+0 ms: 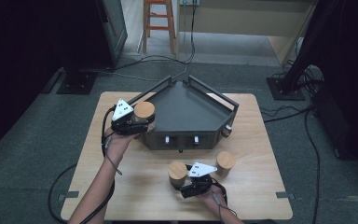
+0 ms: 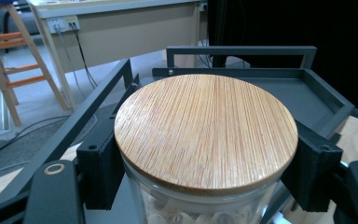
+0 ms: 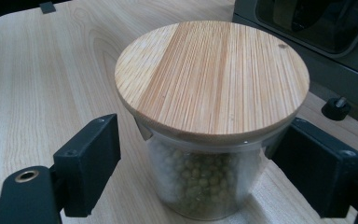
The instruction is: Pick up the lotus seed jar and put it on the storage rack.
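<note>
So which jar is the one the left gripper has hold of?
Find the dark grey tray at the back of the wooden table. At its left edge, the left gripper clamps a glass jar with a bamboo lid. It holds pale, whitish pieces and is lifted, unlike the two jars standing on the table nearer the person.

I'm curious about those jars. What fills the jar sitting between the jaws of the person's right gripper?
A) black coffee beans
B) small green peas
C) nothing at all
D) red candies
B: in the right gripper view, the glass jar under its bamboo lid shows small green peas.
</note>
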Demonstrator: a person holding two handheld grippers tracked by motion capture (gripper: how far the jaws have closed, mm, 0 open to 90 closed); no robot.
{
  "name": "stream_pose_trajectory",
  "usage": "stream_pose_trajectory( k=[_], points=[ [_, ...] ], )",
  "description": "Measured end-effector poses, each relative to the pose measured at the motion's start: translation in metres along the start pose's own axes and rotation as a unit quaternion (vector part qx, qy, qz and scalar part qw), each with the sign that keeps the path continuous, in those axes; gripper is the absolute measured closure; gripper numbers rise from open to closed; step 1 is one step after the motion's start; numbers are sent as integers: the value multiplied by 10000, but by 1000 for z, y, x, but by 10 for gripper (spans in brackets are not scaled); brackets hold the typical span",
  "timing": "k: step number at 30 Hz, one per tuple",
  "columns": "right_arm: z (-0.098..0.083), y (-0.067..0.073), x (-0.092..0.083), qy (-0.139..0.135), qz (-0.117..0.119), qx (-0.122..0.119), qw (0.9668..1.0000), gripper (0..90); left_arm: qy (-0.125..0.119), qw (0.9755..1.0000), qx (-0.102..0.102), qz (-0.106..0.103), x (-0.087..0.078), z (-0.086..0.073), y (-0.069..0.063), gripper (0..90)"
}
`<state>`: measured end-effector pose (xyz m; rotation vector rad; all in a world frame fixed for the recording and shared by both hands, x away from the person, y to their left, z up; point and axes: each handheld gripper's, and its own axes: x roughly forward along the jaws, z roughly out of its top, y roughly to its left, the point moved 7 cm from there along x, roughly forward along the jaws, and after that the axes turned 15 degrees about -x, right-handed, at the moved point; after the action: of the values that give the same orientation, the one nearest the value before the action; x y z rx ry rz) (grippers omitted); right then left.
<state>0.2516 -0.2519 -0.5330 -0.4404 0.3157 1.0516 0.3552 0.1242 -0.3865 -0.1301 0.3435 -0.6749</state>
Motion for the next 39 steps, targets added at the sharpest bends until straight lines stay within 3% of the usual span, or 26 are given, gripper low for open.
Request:
stream_pose_trajectory(
  k=[15, 23, 31, 39],
  points=[
    [0, 0, 1, 21, 19, -45, 10000, 157, -8, 10000, 52, 16, 13, 1, 3, 252],
    [0, 0, 2, 41, 12, -70, 10000, 157, -37, 10000, -24, 56, 20, -1, 6, 252],
    [0, 1, 3, 83, -9, -109, 9999, 156, -35, 9999, 76, 122, 30, -3, 6, 252],
    [0, 1, 3, 87, -11, -101, 9999, 157, -19, 9999, -27, 123, 36, -4, 10, 252]
  ],
)
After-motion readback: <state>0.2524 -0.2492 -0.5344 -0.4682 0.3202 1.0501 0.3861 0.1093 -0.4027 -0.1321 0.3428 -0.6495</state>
